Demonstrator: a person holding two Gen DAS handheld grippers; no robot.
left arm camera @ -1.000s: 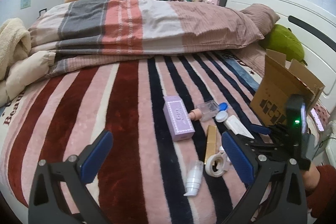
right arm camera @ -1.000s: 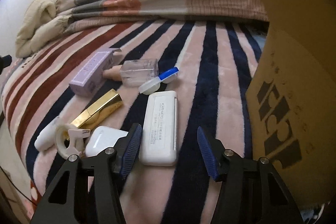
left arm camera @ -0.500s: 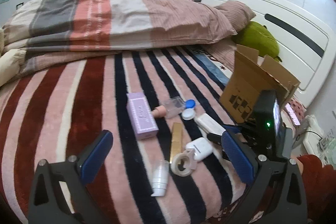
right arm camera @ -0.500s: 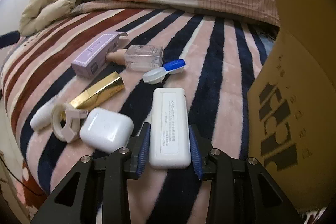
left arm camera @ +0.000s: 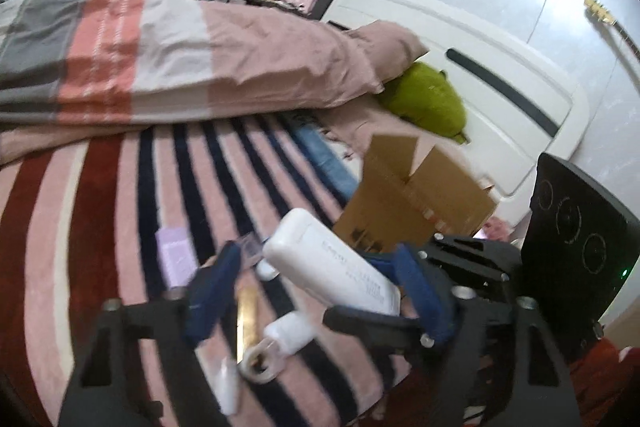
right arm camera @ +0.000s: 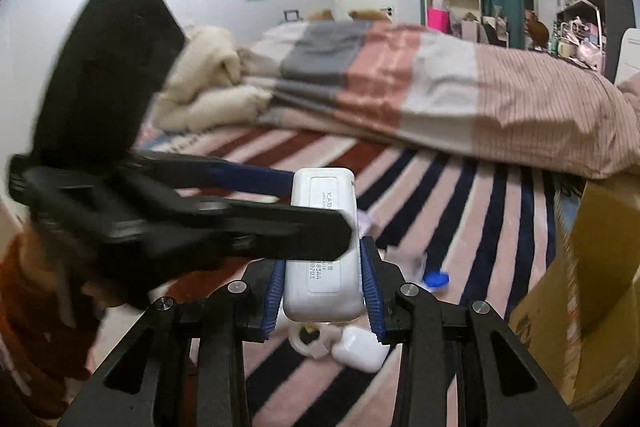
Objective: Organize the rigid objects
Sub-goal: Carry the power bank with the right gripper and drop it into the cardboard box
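**Right tongs up with the white case, left tongs moving in on it**

Right gripper [right arm camera: 323, 287] is closed on the white rectangular case [right arm camera: 322, 247], blue pads on both long sides at its near end. A second ago those jaws stood apart around the case where it lay flat on the striped blanket [right arm camera: 472, 203]; half a second ago they had pinched it there. Now it's off the bed, far end pointing up, lower centre of the right wrist view.

Left gripper [left arm camera: 316, 291] is also new to this spot. It was hovering wide open over the clutter; now its fingers flank the far end of the case [left arm camera: 332, 267], which fills the centre of the left wrist view. From the right camera, one left finger [right arm camera: 256, 177] reaches the case's upper left edge and another black finger crosses its front. Jaws partly open; I can't tell whether the pads actually touch.

Judgement: first pick is done. This is either a handover or a two-handed steady before the cardboard box [left arm camera: 416, 203], open flaps, right of centre.

Case: glossy white hard plastic, rounded corners, grey label with small print. Looks slippery and rigid; no visible flex.

Left on the blanket, lower left of the left view: earbud case [left arm camera: 290, 335], tape ring [left arm camera: 260, 361], gold tube [left arm camera: 247, 319], purple box [left arm camera: 176, 259].
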